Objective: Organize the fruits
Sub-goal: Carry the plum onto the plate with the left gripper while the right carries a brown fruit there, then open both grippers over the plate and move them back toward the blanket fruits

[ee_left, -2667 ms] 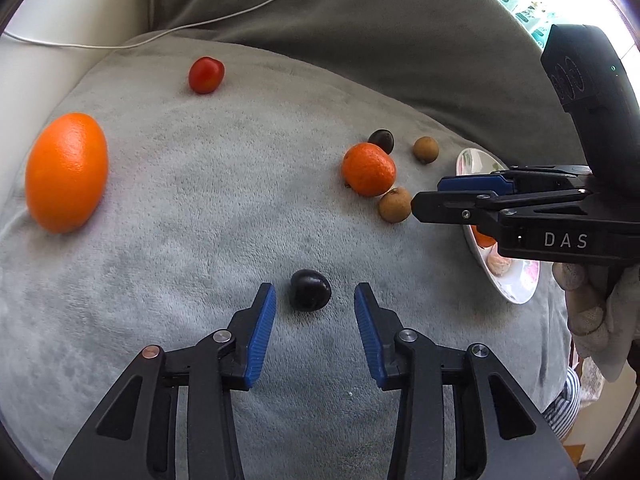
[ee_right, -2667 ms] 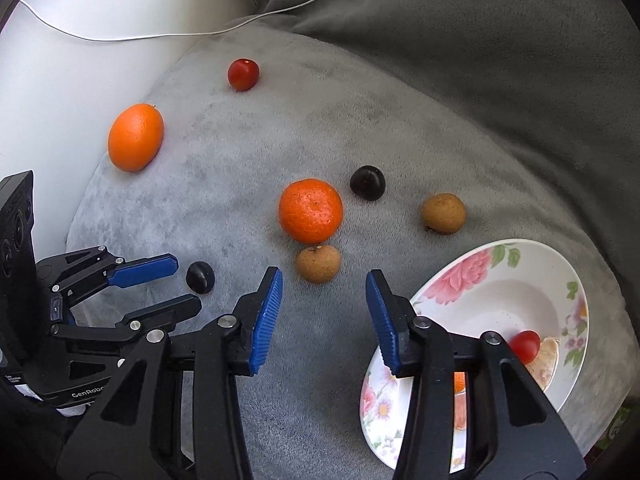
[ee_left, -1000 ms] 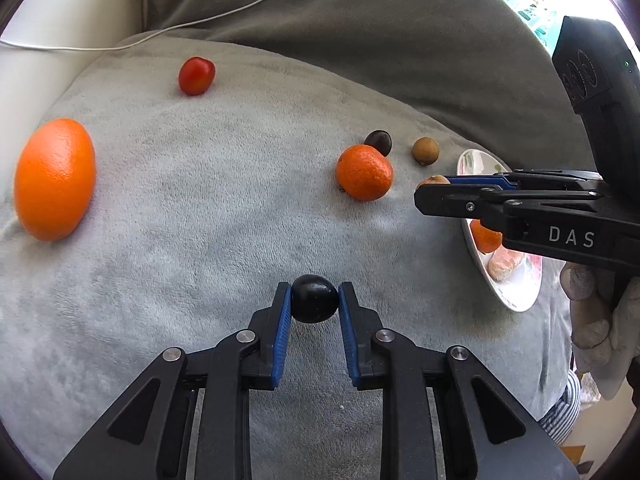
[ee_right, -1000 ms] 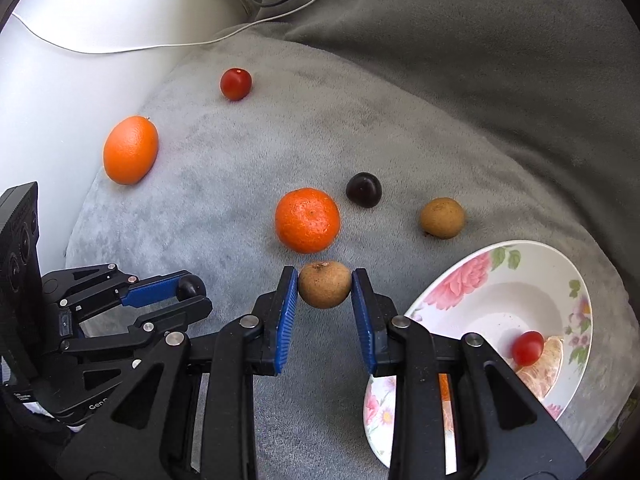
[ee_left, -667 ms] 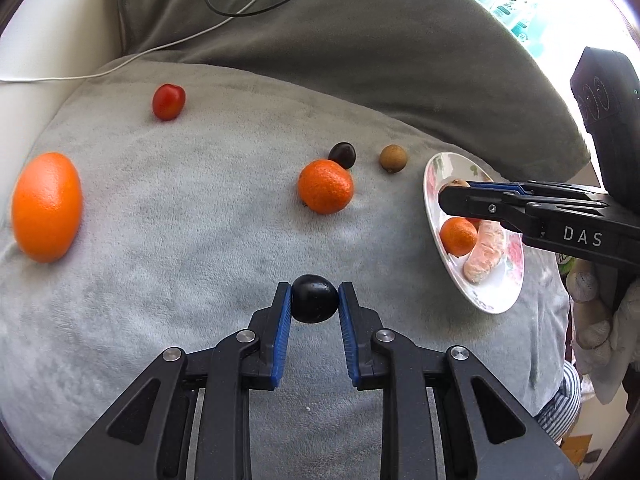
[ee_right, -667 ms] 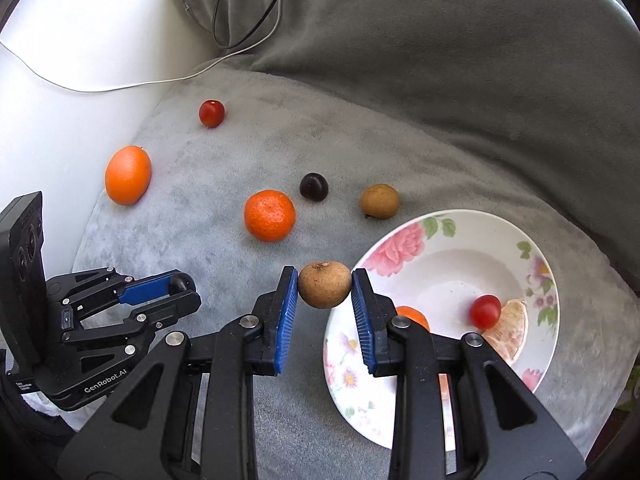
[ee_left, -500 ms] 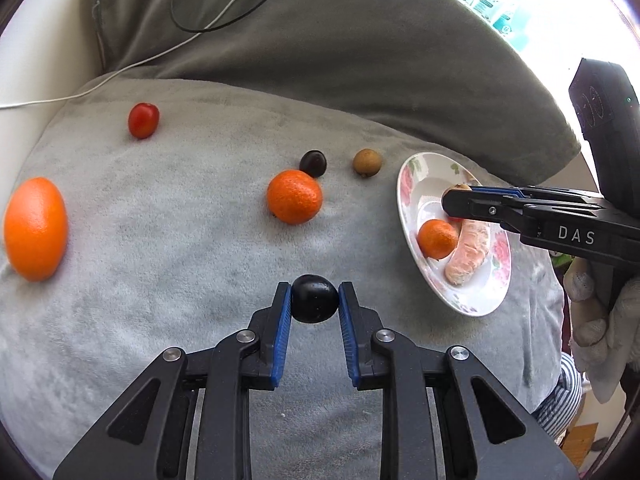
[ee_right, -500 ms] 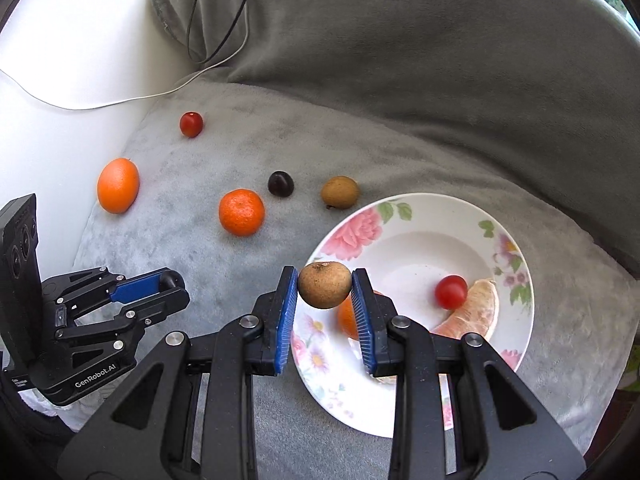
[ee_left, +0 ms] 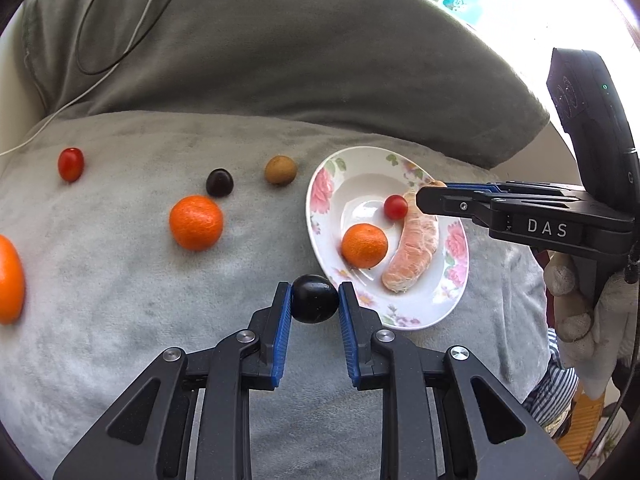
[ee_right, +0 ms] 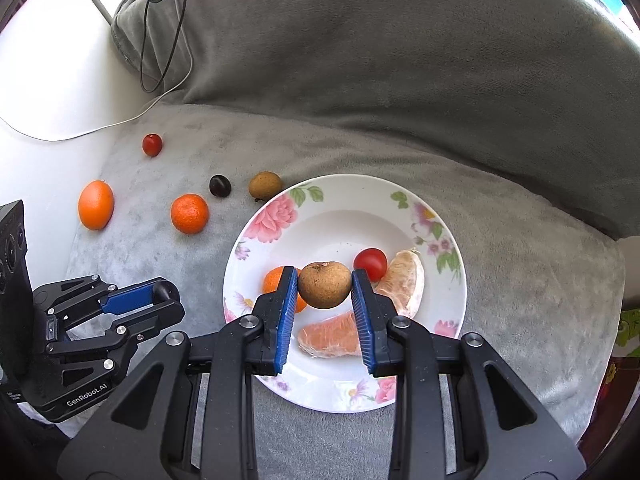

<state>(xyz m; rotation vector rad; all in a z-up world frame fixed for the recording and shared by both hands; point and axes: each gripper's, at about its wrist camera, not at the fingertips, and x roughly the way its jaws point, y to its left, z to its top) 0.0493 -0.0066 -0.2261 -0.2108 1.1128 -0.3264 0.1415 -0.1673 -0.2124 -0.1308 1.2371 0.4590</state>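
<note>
Left gripper (ee_left: 314,300) clamps a dark plum (ee_left: 314,298) between its blue pads, just off the near-left rim of the floral plate (ee_left: 320,216). On the plate: small orange (ee_left: 364,245), cherry tomato (ee_left: 395,207), peeled citrus segment (ee_left: 412,254). Loose on the grey blanket (ee_left: 100,280) — mandarin (ee_left: 195,222), second plum (ee_left: 219,182), brown fruit (ee_left: 281,169), red tomato (ee_left: 71,164).

Right wrist view: right gripper (ee_right: 325,286) grips a brown round fruit (ee_right: 325,285), held above the plate (ee_right: 400,396) — over its middle, not touching. Left gripper (ee_right: 160,298) sits low left of the plate, its plum mostly hidden.
</note>
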